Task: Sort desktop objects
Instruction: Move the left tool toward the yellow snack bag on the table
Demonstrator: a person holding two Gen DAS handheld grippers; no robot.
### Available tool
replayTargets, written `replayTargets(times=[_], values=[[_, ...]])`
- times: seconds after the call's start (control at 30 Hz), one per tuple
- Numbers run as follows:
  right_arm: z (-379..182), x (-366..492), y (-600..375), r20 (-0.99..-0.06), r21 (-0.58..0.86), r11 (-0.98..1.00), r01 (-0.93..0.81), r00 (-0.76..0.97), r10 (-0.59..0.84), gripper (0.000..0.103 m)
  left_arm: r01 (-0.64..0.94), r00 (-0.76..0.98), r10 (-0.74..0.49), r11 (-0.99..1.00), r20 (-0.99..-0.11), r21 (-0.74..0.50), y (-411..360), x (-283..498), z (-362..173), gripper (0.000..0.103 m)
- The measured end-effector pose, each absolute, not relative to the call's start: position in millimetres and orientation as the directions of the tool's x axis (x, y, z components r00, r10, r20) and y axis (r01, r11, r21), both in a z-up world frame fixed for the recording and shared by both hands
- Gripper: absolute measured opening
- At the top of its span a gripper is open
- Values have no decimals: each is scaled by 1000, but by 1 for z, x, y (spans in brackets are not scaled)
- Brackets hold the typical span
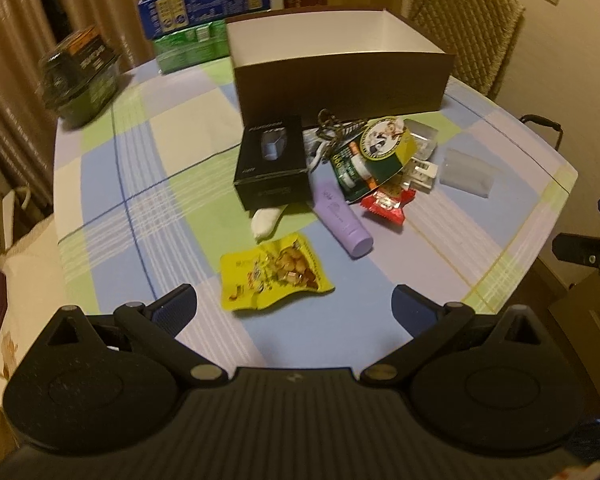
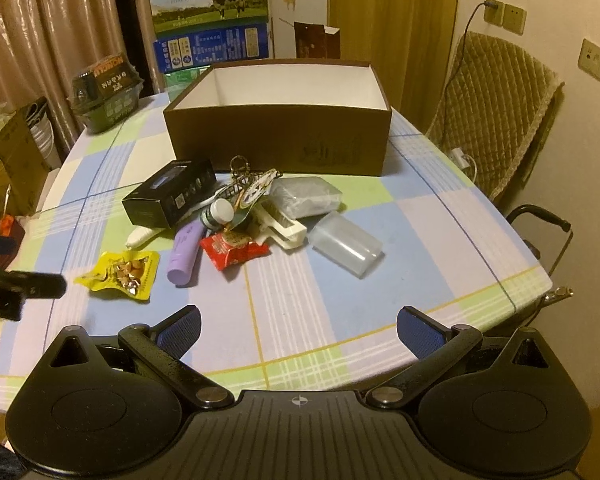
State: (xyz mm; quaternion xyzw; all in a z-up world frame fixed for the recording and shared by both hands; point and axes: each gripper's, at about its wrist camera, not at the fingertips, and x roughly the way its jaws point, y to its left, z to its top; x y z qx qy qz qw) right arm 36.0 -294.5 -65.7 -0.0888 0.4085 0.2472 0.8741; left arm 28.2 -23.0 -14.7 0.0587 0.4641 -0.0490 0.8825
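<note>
While both grippers are hovering with their fingers spread wide and holding nothing, the job is looking barely begun: the brown cardboard box is sitting open toward the far edge of the table, and what shows of its white inside is looking bare. The left gripper is facing the yellow snack packet, which is lying flat and alone nearest the near edge, so that is probably the easiest first pick. A flat pouch is giving little to bite on; coming down steeply over its crimped edge and closing across the short width should be working better than sliding in level.

The right gripper is hanging over the near edge, facing the clear plastic case lying toward the right edge, just beside the pile. That pile is crowding against the box's front wall: a black carton, a lilac tube, a red candy wrapper, a green-and-gold tag with cord. These are overlapping, so lifting one is likely to be dragging its neighbours.
</note>
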Motion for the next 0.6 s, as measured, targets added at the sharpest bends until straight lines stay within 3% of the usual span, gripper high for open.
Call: replayTargets(times=[0.6], values=[[-72,59,-309,-751,94,876,-472,544,374,101,127,613,-46,991,-789,41,-14,43,-23,102]])
